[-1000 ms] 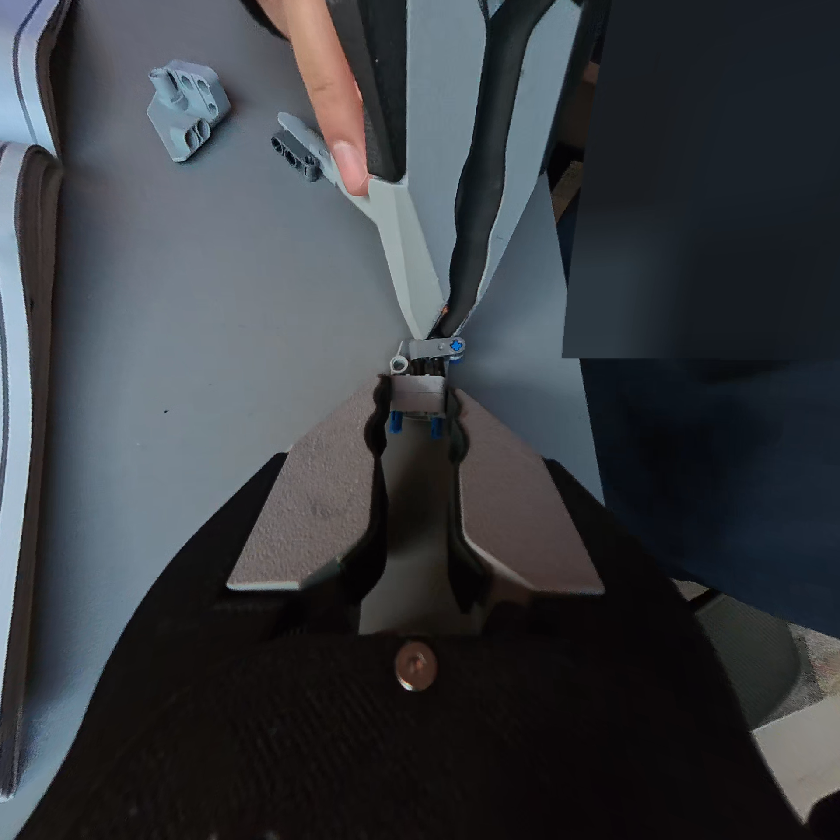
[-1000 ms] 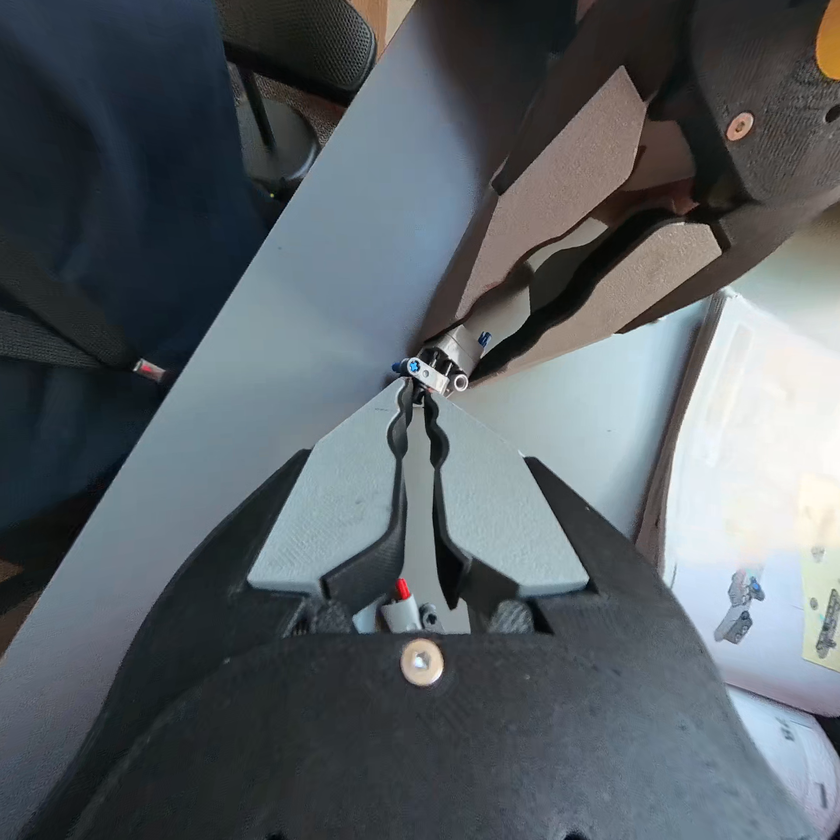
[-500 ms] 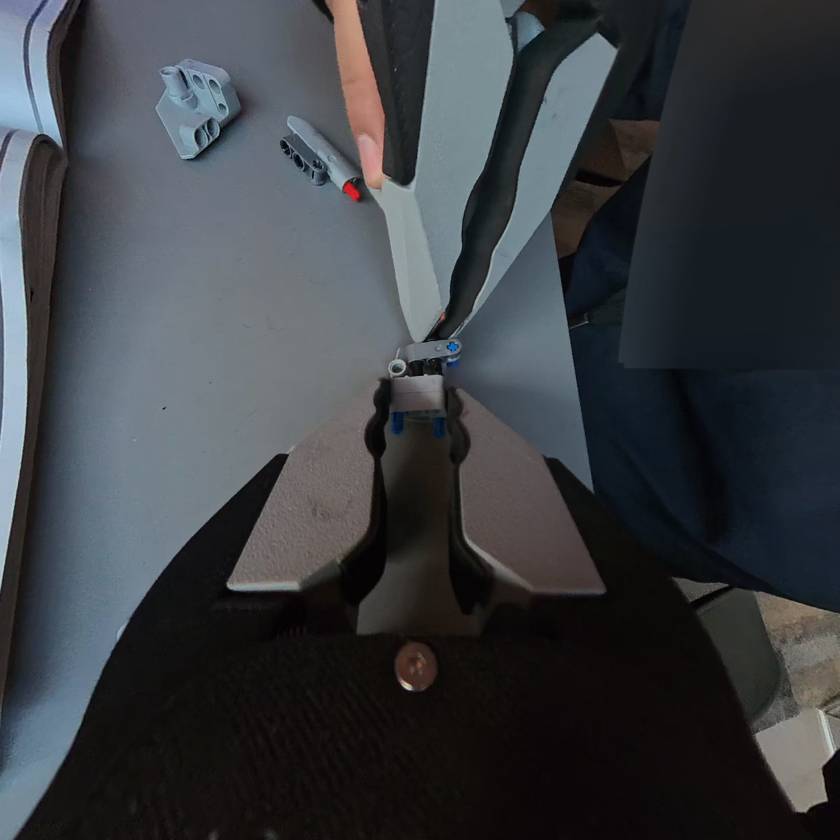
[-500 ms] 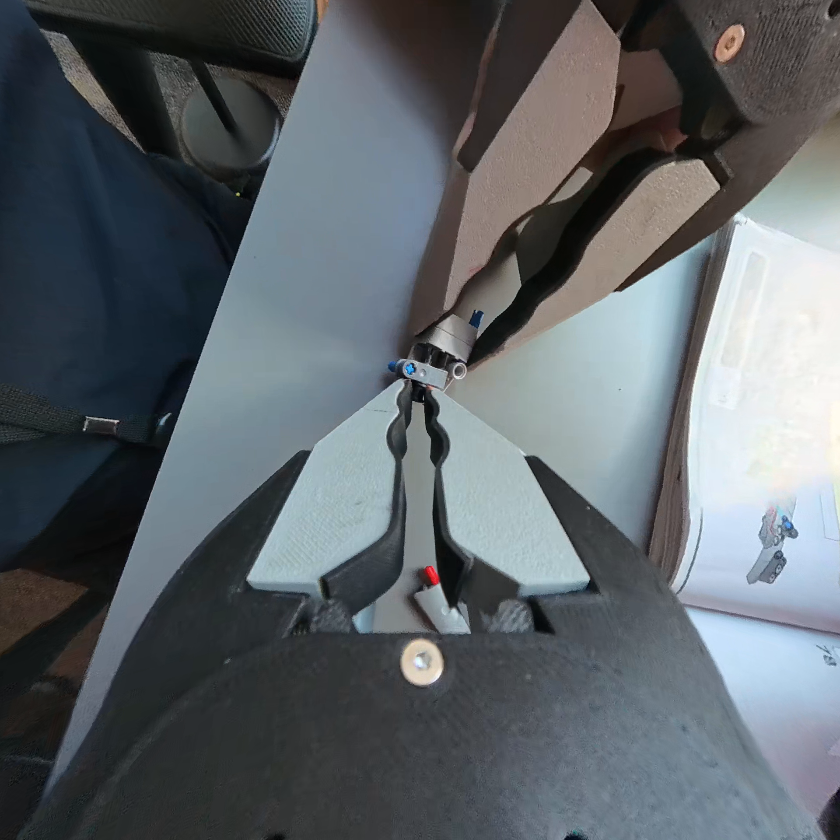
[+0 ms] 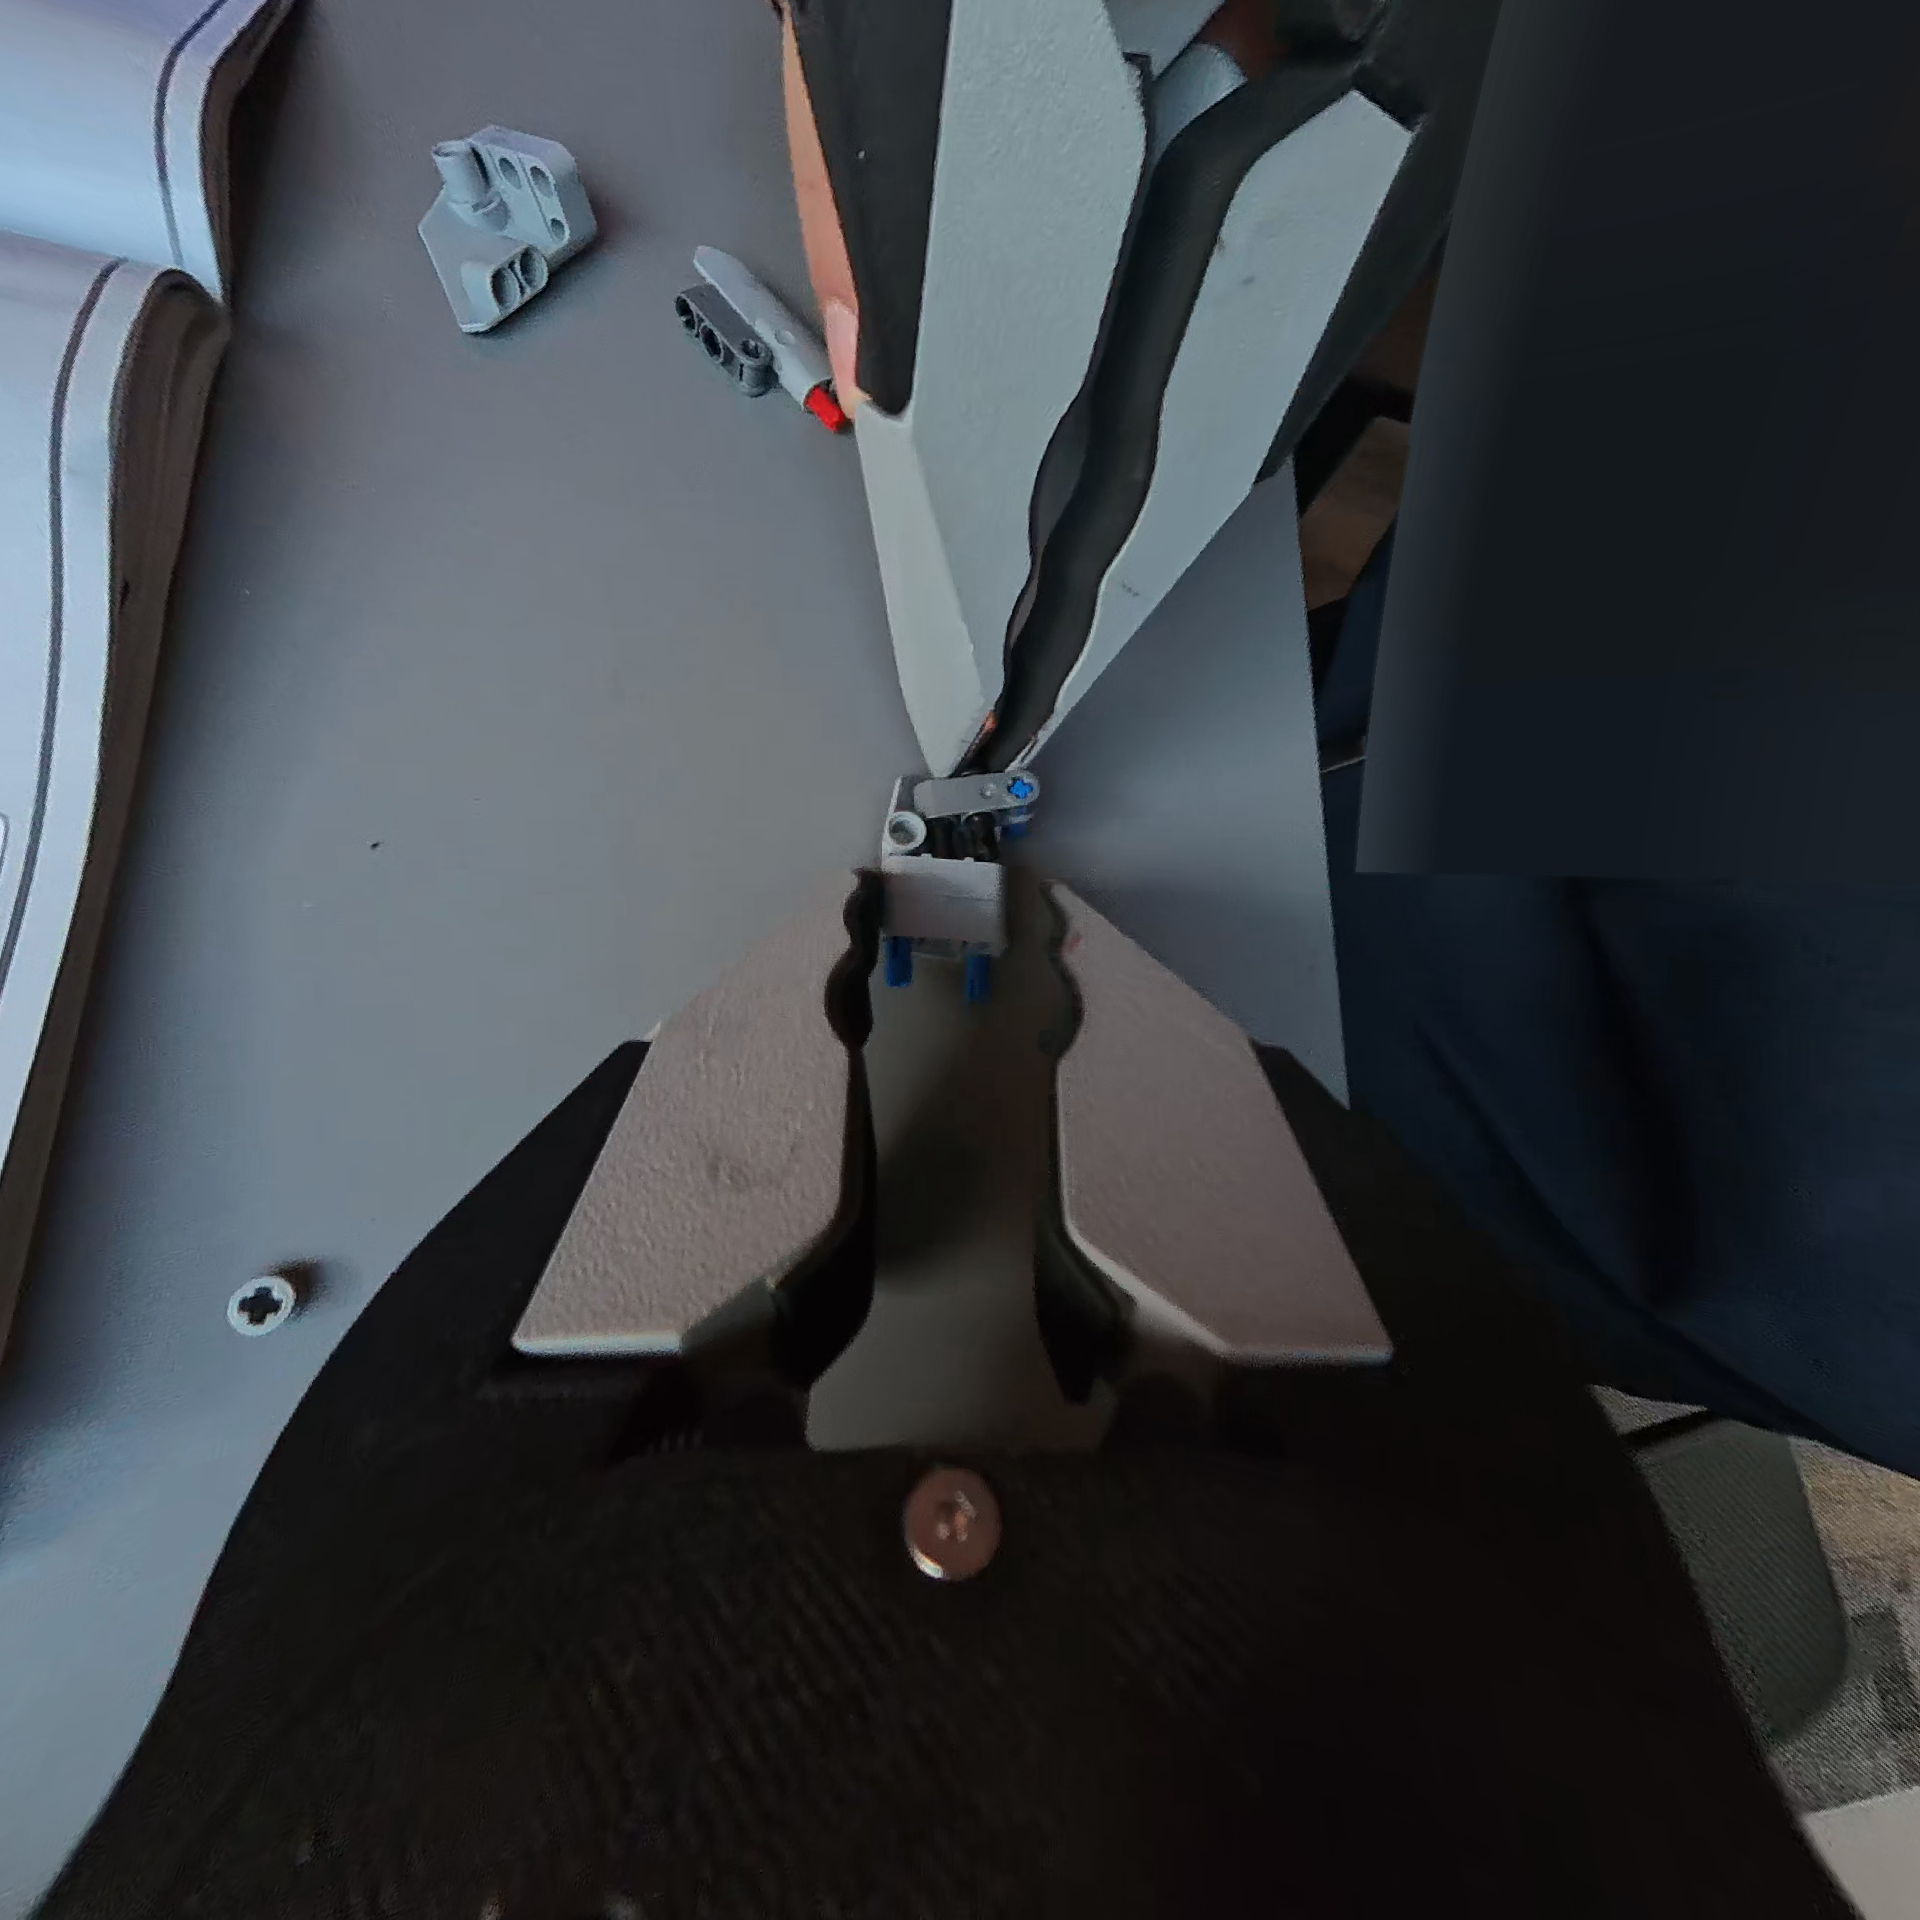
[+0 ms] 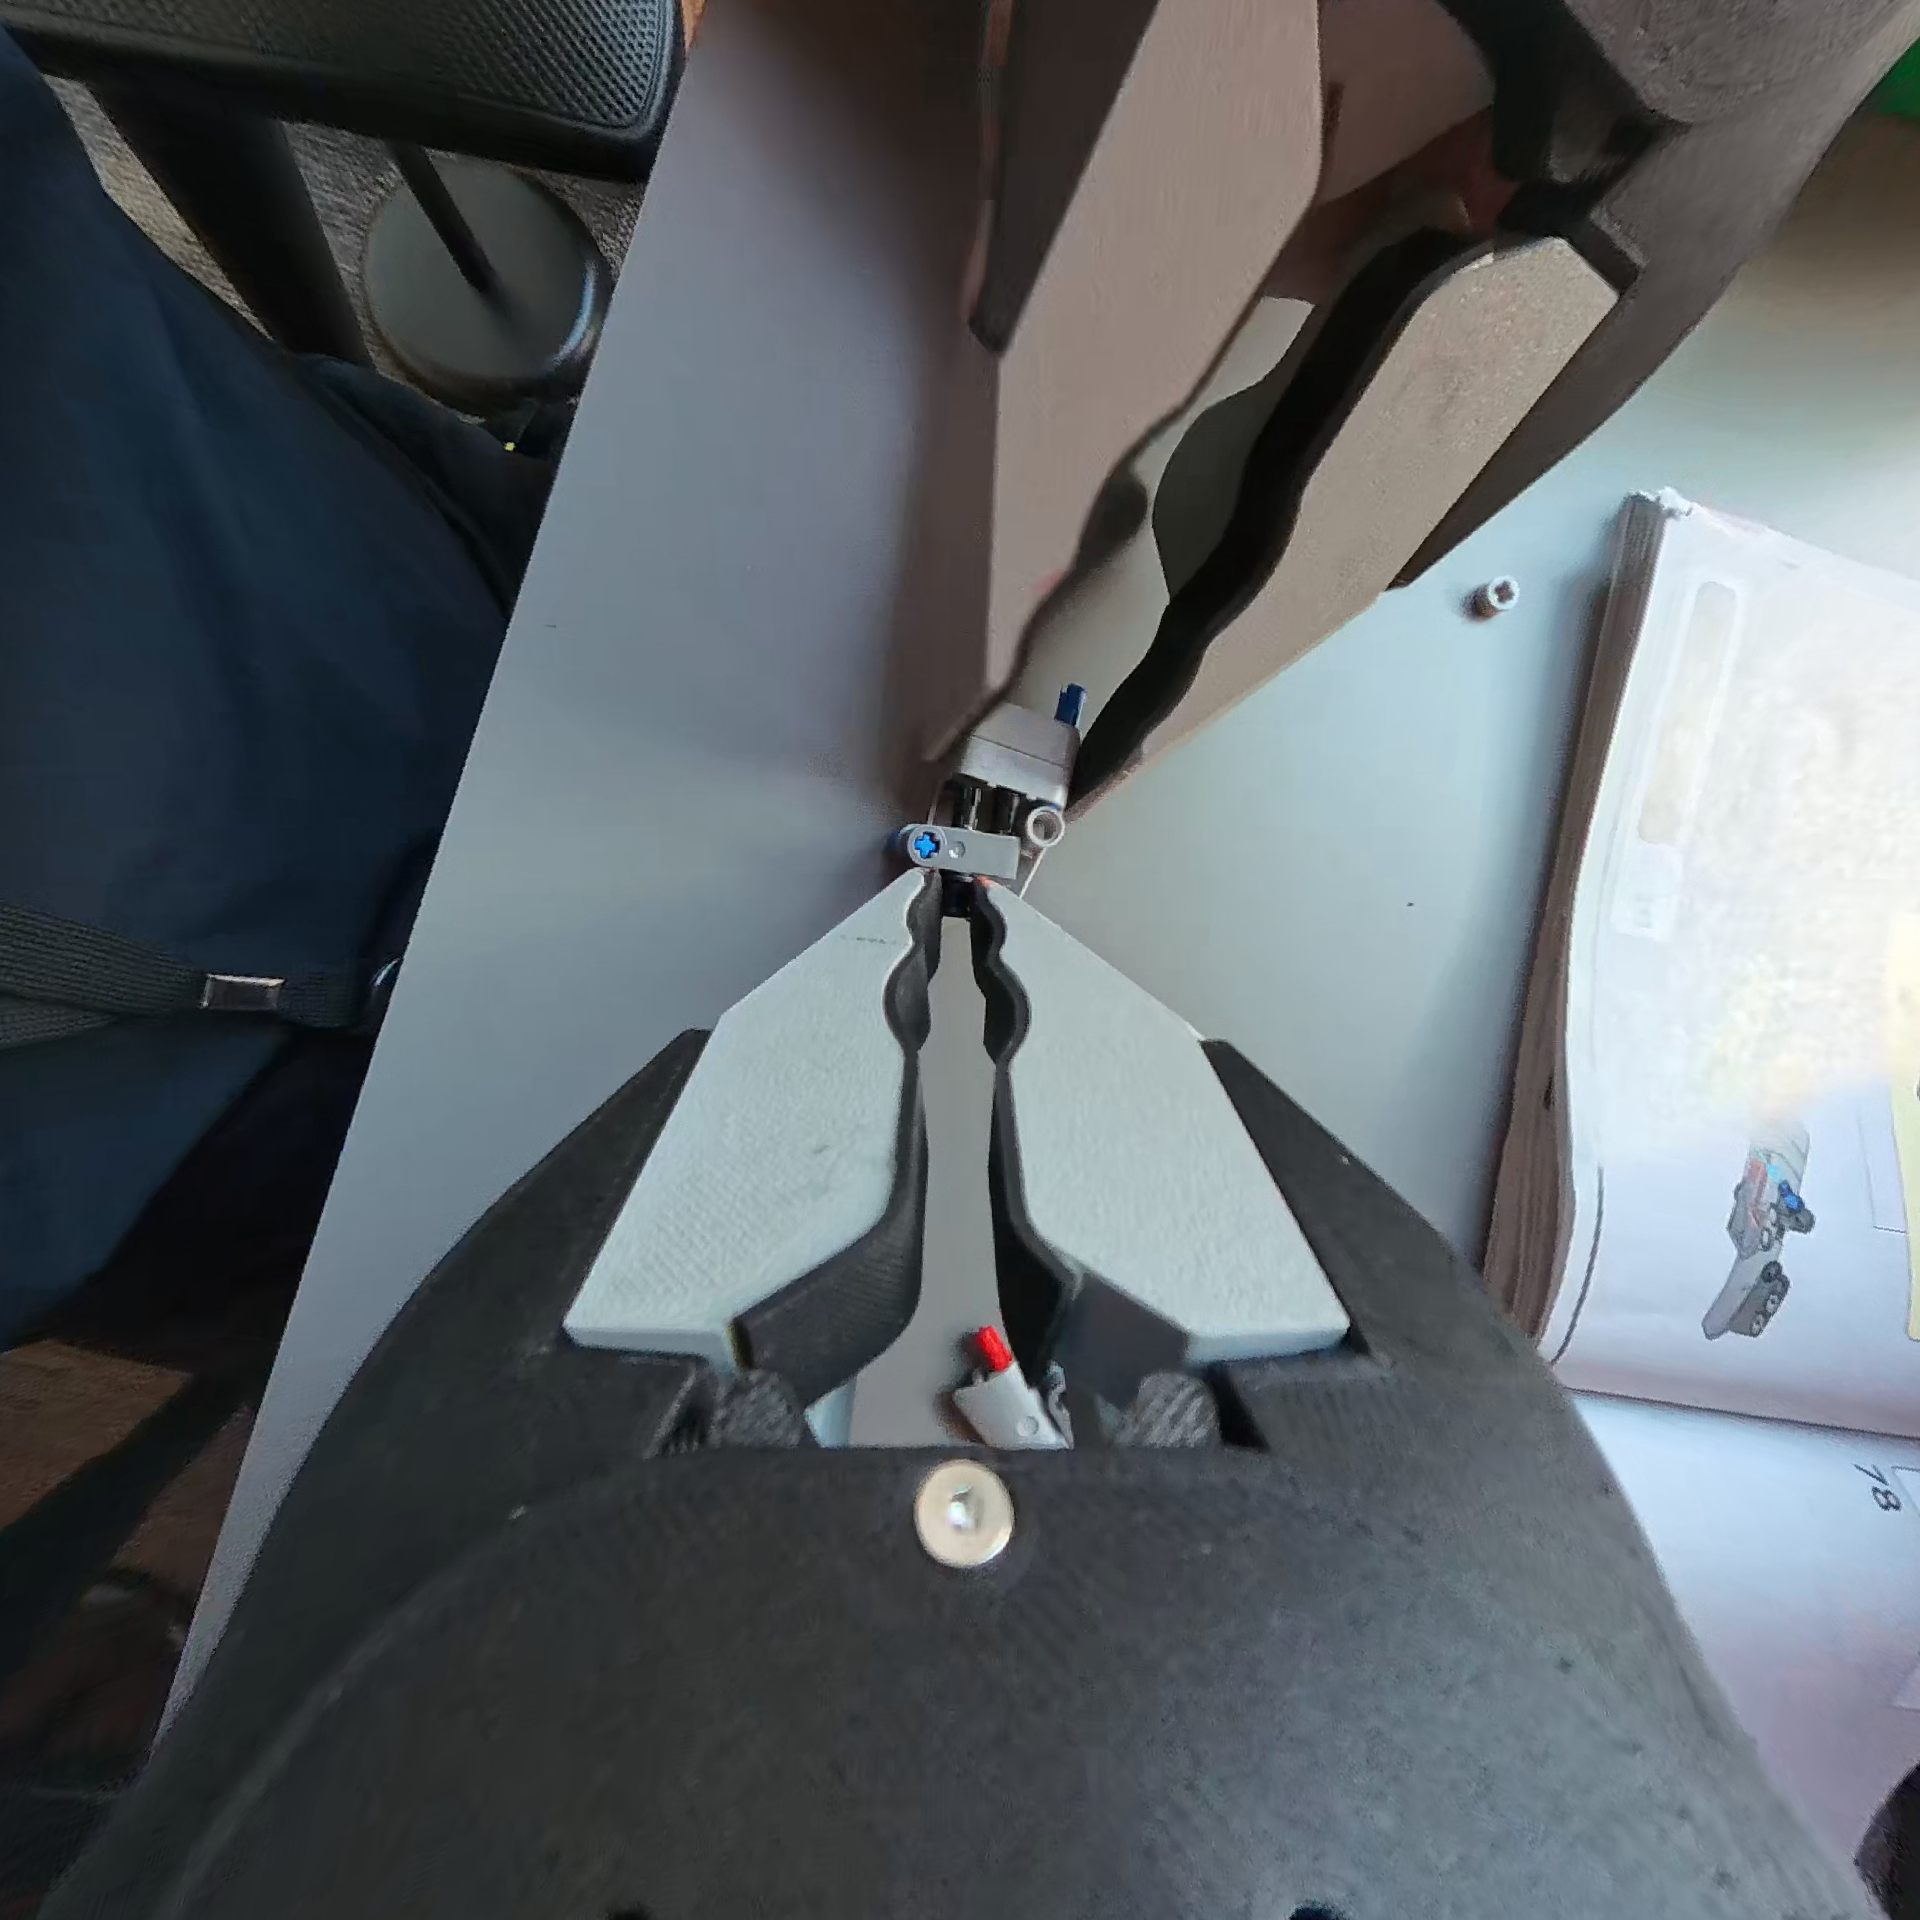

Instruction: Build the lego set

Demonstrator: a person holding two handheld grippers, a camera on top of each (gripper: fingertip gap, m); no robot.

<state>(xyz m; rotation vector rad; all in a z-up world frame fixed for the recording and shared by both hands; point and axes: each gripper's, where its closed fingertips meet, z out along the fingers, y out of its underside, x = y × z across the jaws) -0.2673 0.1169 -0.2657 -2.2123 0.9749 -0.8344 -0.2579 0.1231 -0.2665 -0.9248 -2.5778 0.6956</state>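
Black textured left claw (image 5: pixel 945 883) body, brown-grey wedge fingers, silver screw (image 5: pixel 952 1522), dark navy clothing (image 5: pixel 1662 1091)

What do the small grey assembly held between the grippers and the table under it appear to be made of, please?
Grey assembly: likely moulded plastic, semi-matte, with crisp edges, round pin holes and blue pins. Table: smooth matte grey top, possibly laminate; its thin, straight edge shows, but the core does not.

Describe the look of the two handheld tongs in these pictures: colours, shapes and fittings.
The left tongs have brownish-grey wedge fingers with wavy black pads on a black textured body with one silver screw. The right tongs match in shape, but their fingers are pale grey.
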